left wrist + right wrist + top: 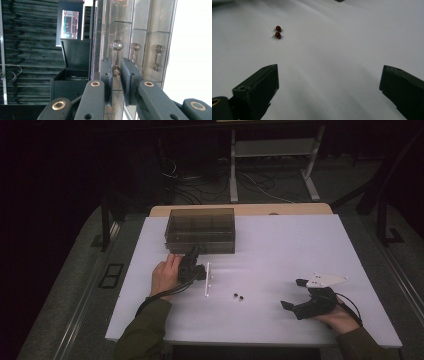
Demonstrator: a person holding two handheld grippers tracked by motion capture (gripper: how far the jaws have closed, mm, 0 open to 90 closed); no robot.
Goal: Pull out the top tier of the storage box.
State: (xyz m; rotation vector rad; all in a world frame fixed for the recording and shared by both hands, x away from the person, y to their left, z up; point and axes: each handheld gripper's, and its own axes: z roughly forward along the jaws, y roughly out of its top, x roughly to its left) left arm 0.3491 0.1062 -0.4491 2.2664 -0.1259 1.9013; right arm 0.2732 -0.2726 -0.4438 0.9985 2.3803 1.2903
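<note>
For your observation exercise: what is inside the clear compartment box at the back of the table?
The clear compartment box has dividers inside; the left gripper view shows small dumbbell-shaped metal pieces. Tinted walls obscure everything else.

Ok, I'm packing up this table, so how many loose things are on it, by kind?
Small dark red rounded studs: 2
Smoky transparent plastic compartment box: 1
Clear flat plastic strip: 1
Total: 4

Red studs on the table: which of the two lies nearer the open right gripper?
The lower stud in the right gripper view, right-hand one in the high view; the other stud lies just beyond it, farther from the right gripper.
</note>
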